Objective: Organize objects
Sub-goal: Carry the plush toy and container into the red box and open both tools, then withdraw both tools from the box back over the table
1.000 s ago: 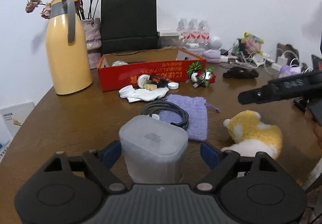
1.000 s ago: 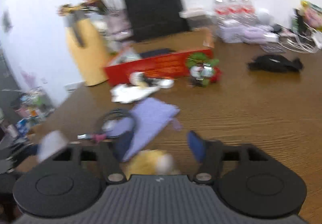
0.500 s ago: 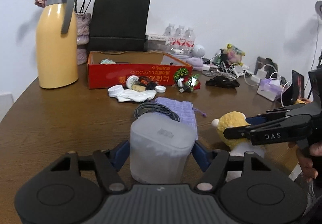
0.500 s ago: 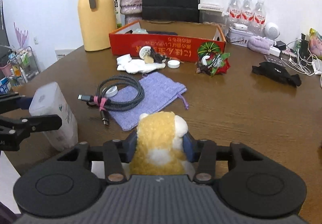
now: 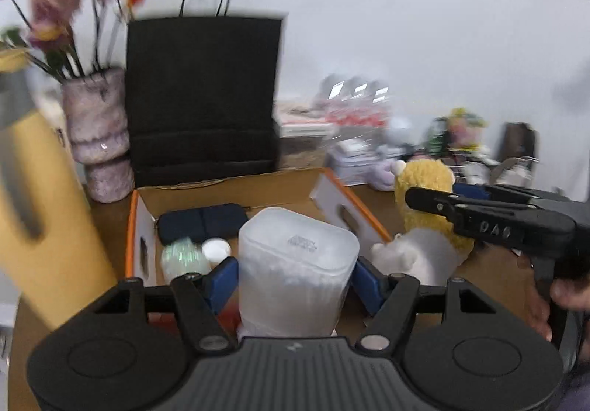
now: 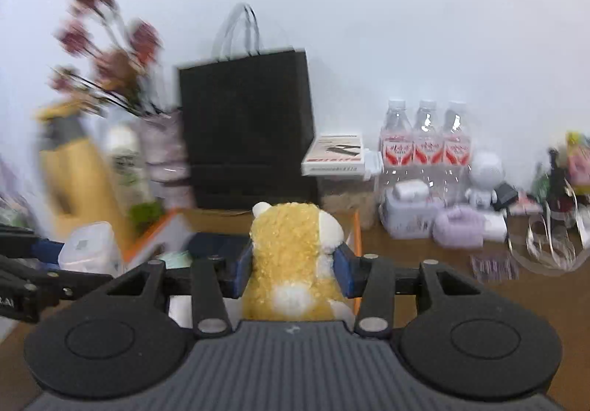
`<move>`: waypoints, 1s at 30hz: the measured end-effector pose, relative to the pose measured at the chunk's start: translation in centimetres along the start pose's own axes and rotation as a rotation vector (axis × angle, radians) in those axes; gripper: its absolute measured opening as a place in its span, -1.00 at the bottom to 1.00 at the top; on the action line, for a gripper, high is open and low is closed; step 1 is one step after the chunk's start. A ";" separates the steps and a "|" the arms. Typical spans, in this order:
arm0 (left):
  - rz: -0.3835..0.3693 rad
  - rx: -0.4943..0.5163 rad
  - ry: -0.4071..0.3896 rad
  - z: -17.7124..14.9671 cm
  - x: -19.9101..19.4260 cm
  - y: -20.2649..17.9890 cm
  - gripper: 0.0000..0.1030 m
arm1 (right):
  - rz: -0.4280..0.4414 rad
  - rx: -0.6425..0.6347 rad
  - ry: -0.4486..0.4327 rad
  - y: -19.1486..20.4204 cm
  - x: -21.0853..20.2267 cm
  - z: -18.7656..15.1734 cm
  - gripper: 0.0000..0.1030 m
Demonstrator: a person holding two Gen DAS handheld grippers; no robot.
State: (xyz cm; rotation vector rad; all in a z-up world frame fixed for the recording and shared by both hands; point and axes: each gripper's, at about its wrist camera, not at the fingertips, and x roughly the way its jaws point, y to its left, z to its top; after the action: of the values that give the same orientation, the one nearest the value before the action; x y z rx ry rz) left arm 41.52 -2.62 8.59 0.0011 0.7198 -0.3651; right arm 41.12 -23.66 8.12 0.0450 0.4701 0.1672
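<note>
Left wrist view, from the left edge: a yellow thermos jug (image 5: 40, 226), blurred, fills the lower left. Beside it in the upper left stands a mauve vase (image 5: 96, 130) with dried flowers, and next to that a black paper bag (image 5: 202, 93) against the wall.

At centre, below the bag, sits an open cardboard box (image 5: 142, 226) with orange edging. Inside it lie a dark blue pouch (image 5: 202, 221), a pale green item (image 5: 180, 256) too blurred to identify, and a small white cap (image 5: 215, 249).

At lower centre the left gripper (image 5: 295, 278) is clamped on a frosted plastic container (image 5: 297, 263), both blue pads pressed to its sides; the container is upright, in front of the box's near edge.

At right the right gripper (image 5: 461, 204) enters from the frame's right side, grasping a yellow plush toy (image 5: 427, 211) just beyond the box's right flap. A hand (image 5: 568, 294) shows at the lower right edge.

Right wrist view: the frosted container appears at lower left in the other tool. At centre the plush toy is pinched between both blue pads, in front of the box's right end. At right, three water bottles (image 6: 426, 141) stand against the wall on the brown table (image 6: 534, 304).
</note>
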 end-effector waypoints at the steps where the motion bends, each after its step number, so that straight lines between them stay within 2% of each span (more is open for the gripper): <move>1: 0.007 -0.039 0.063 2.0 3.3 0.7 0.29 | -0.028 -0.011 0.028 -0.1 2.7 1.0 -0.11; 3: 0.029 -0.107 0.142 3.9 8.0 2.1 0.29 | -0.065 -0.024 0.131 -0.1 8.3 1.8 -0.11; 5: 0.064 -0.152 0.203 5.2 12.6 3.0 0.29 | -0.078 -0.009 0.225 -0.3 12.9 1.2 -0.11; 7: 0.097 -0.164 0.251 5.5 16.1 3.7 0.29 | -0.125 -0.013 0.272 -0.1 16.1 -0.2 -0.10; 9: 0.140 -0.169 0.352 4.8 19.5 4.0 0.31 | -0.174 -0.059 0.340 0.3 18.3 -2.0 -0.07; 10: 0.175 -0.164 0.390 4.3 21.0 4.2 0.29 | -0.170 -0.081 0.346 0.4 18.8 -2.9 -0.04; 12: 0.209 -0.147 0.414 3.8 22.3 4.5 0.30 | -0.170 -0.119 0.324 0.8 18.3 -3.6 0.08; 14: 0.180 -0.172 0.425 3.7 22.6 5.2 0.35 | -0.141 -0.075 0.282 0.4 16.9 -3.0 0.48; 16: 0.132 -0.223 0.408 3.8 21.6 6.0 0.35 | -0.103 -0.024 0.217 -0.3 15.1 -1.6 0.88; 18: 0.089 -0.248 0.352 4.4 19.4 6.4 0.36 | -0.123 -0.016 0.173 -0.5 13.4 -0.1 0.91; 20: 0.060 -0.232 0.279 5.4 16.3 6.3 0.42 | -0.111 -0.032 0.151 -0.4 11.8 0.8 0.91; 22: 0.057 -0.220 0.202 6.2 12.8 6.1 0.57 | -0.104 -0.048 0.138 0.1 10.1 1.5 0.93; 25: 0.068 -0.197 0.134 6.2 8.2 5.4 0.62 | -0.106 -0.065 0.129 0.5 7.9 1.6 0.96; 27: 0.082 -0.197 0.100 4.7 5.1 4.6 0.70 | -0.087 -0.054 0.123 0.7 6.0 0.8 1.00; 30: 0.120 -0.176 0.051 0.1 1.8 2.9 0.72 | -0.006 0.006 0.103 1.0 2.4 -2.2 1.00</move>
State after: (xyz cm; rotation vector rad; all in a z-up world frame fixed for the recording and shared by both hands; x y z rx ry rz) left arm 43.84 -0.51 7.15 -0.1131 0.7970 -0.1867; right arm 42.11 -22.23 5.16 0.0410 0.5732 0.1627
